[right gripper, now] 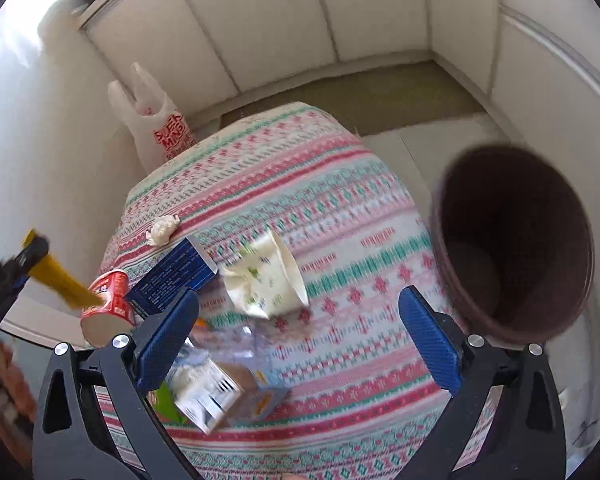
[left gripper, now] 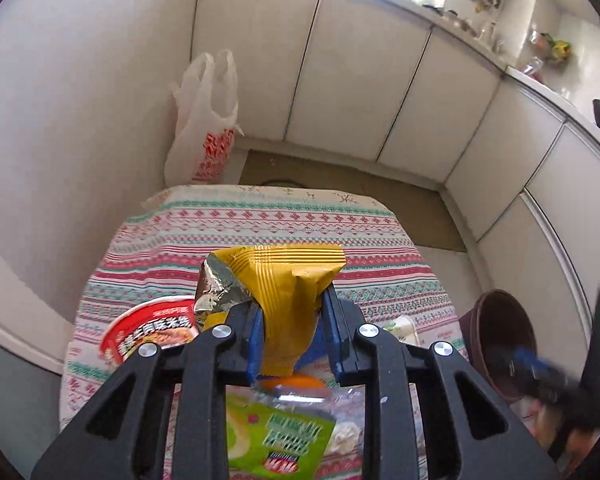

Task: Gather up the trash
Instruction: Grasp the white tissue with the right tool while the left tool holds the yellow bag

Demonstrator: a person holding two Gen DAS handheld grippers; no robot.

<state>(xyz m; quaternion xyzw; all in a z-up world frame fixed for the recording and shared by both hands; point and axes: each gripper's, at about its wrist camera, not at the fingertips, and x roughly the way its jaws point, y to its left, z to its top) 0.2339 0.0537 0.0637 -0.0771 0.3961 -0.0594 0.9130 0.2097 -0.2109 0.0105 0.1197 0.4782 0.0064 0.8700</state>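
My left gripper (left gripper: 292, 312) is shut on a yellow foil snack wrapper (left gripper: 288, 272) and holds it up above the table; the right wrist view shows that wrapper (right gripper: 60, 276) hanging at the far left. My right gripper (right gripper: 300, 300) is open and empty over the patterned tablecloth (right gripper: 300, 184). Below it lie a crumpled white paper cup (right gripper: 264, 276), a blue box (right gripper: 176, 276), a tipped red noodle cup (right gripper: 108, 304), a tissue ball (right gripper: 162, 230) and blurred packets (right gripper: 204, 396). A brown bin (right gripper: 516, 240) stands off the table's right edge.
A white plastic bag (left gripper: 204, 128) with red print leans against the wall behind the table. White cabinets (left gripper: 360, 80) run along the back and right. A green packet (left gripper: 280, 440) and something orange (left gripper: 296, 384) lie under my left gripper.
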